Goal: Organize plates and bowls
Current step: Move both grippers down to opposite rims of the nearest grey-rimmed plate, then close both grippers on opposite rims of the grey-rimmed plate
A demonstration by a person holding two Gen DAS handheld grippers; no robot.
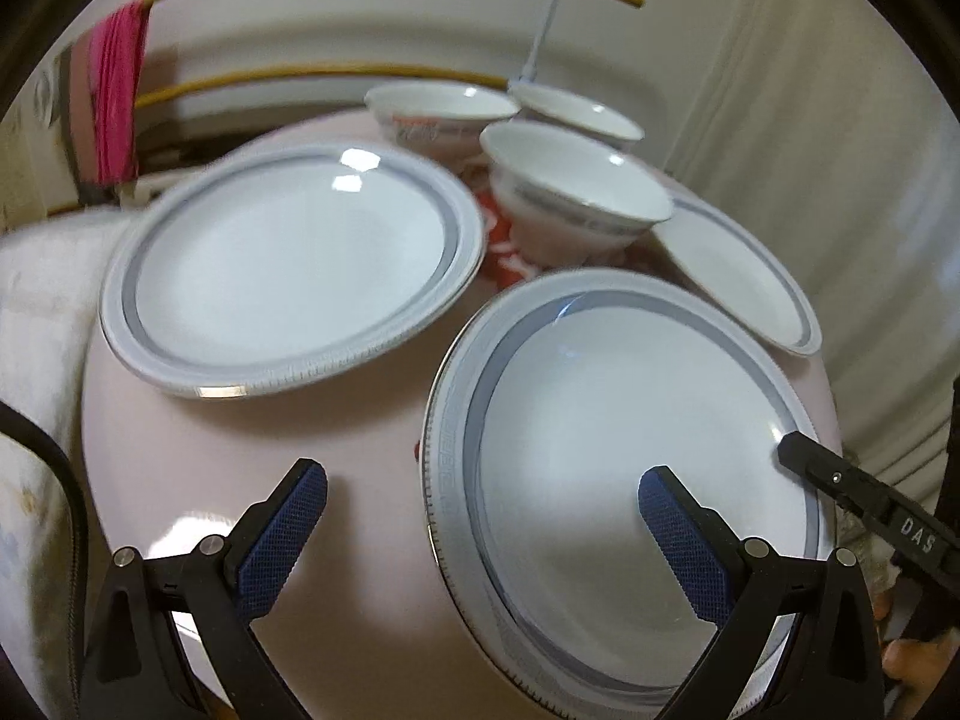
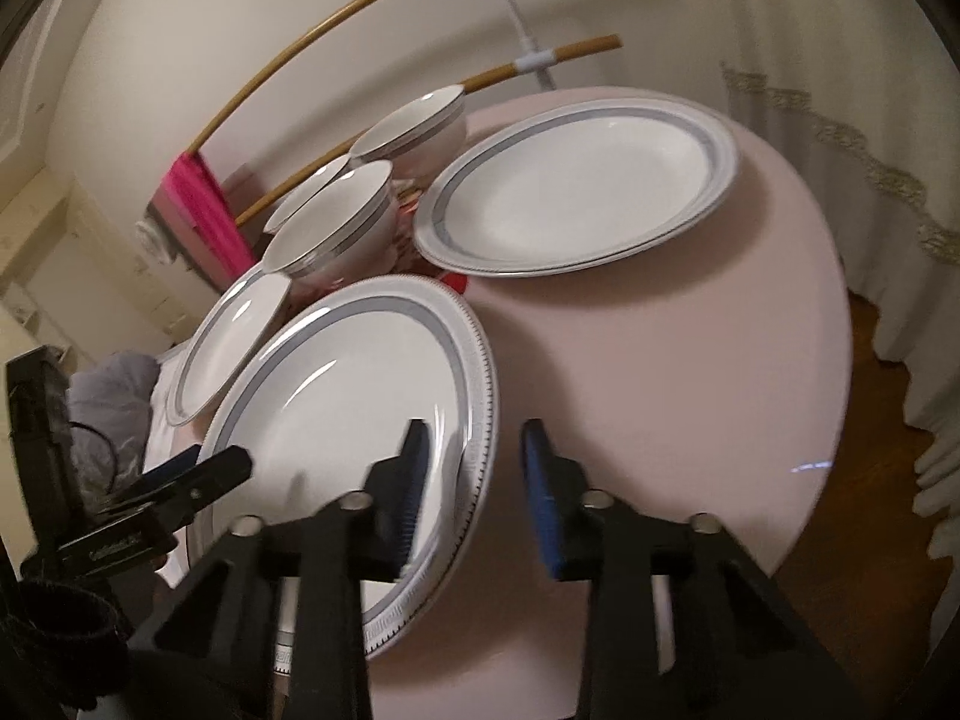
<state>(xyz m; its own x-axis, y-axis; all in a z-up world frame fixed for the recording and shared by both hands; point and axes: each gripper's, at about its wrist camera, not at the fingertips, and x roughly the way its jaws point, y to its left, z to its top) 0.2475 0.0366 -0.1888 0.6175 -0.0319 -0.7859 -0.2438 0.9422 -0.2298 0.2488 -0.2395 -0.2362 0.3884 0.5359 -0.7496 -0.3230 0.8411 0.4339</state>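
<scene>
while the left gripper (image 1: pixel 483 495) gapes, the right gripper (image 2: pixel 474 459) narrowly straddles the plate (image 2: pixel 336 396) rim.

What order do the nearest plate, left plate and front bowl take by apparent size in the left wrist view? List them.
1. nearest plate, though nearness may exaggerate it
2. left plate
3. front bowl

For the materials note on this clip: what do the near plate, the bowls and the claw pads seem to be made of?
Near plate: glazed ceramic or porcelain by the look, glossy white with a grey-blue rim band and window glints. Bowls: seemingly the same glazed ware, shiny with thin dark rim lines. Left claw pads: blue, cross-hatched, matte; probably rubber or textured plastic.
</scene>
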